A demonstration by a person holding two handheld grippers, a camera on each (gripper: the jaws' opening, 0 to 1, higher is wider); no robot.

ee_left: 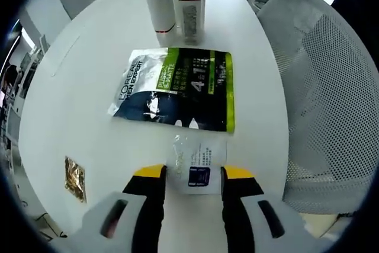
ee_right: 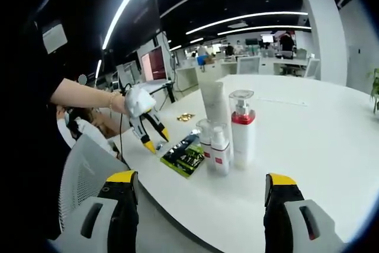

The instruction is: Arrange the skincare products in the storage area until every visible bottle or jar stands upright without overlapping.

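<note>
Lying flat at lower centre of the left gripper view: small clear sachet [ee_left: 198,161], between the spread jaws of the left gripper [ee_left: 193,176], not pinched. Looking light, limp, slippery (best taken by an edge). Right gripper [ee_right: 200,189] hanging wide open, holding nothing.

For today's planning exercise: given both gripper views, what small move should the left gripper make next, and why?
Probably lower the open left gripper and close on the small clear sachet lying flat between its jaws on the white table, since it and the L'Oreal pouch are not upright.
</note>
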